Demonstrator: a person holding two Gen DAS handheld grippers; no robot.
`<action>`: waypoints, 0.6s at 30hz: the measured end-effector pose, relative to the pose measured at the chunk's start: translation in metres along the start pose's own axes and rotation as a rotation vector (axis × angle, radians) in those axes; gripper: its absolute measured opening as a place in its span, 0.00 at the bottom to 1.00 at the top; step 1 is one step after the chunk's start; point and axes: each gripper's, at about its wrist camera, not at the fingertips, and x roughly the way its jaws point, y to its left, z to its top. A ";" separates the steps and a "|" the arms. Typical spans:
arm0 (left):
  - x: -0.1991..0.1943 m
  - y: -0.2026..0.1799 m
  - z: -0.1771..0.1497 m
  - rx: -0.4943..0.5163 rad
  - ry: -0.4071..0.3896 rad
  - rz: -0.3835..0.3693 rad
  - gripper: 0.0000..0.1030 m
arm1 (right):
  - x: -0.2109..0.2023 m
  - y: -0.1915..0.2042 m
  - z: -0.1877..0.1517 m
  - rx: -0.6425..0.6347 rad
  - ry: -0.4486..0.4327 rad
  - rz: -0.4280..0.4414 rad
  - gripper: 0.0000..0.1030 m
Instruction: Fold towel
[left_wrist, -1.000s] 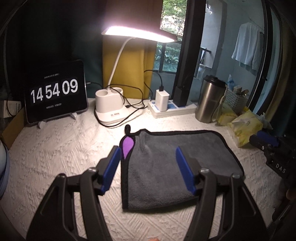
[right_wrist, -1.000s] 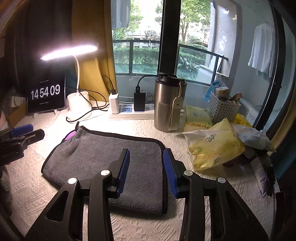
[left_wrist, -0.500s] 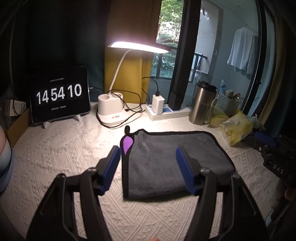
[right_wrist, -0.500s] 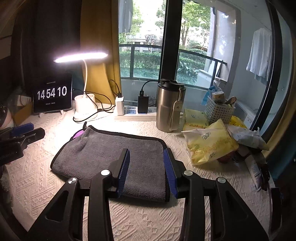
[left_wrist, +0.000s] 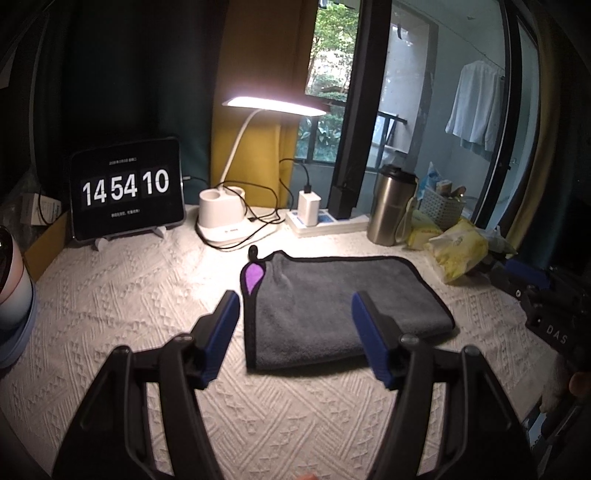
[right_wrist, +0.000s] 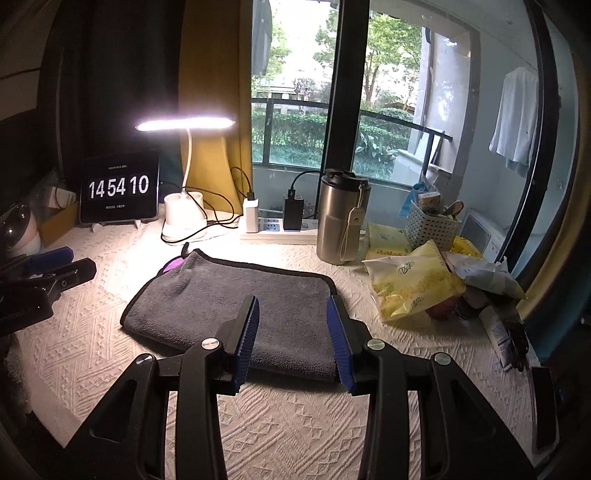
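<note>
A grey towel (left_wrist: 340, 302) with black trim lies folded flat on the white textured cloth, with a purple tag (left_wrist: 253, 275) at its far left corner. It also shows in the right wrist view (right_wrist: 229, 299). My left gripper (left_wrist: 291, 314) is open and empty, held above and in front of the towel's near left part. My right gripper (right_wrist: 292, 317) is open and empty, above the towel's near right edge. Neither touches the towel. The right gripper also shows at the right edge of the left wrist view (left_wrist: 532, 280).
At the back stand a tablet clock (left_wrist: 127, 194), a lit desk lamp (left_wrist: 236, 218), a power strip (left_wrist: 325, 221) with chargers and a steel tumbler (left_wrist: 391, 206). Yellow packets (right_wrist: 413, 284) and a white basket (right_wrist: 432, 221) crowd the right. A round pale object (left_wrist: 11, 280) sits far left.
Both grippers have pulled back and up from the towel, so it looks smaller and farther. The towel has not moved. The clock went from 14:54:09 to 14:54:10.
</note>
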 end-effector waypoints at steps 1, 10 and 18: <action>-0.003 -0.001 -0.001 0.002 -0.004 -0.004 0.63 | -0.002 0.001 -0.001 -0.002 -0.002 -0.001 0.39; -0.032 -0.009 -0.019 0.020 -0.032 -0.027 0.63 | -0.031 0.009 -0.012 -0.006 -0.034 -0.006 0.39; -0.065 -0.005 -0.033 0.002 -0.105 -0.027 0.69 | -0.055 0.012 -0.027 0.000 -0.055 -0.023 0.39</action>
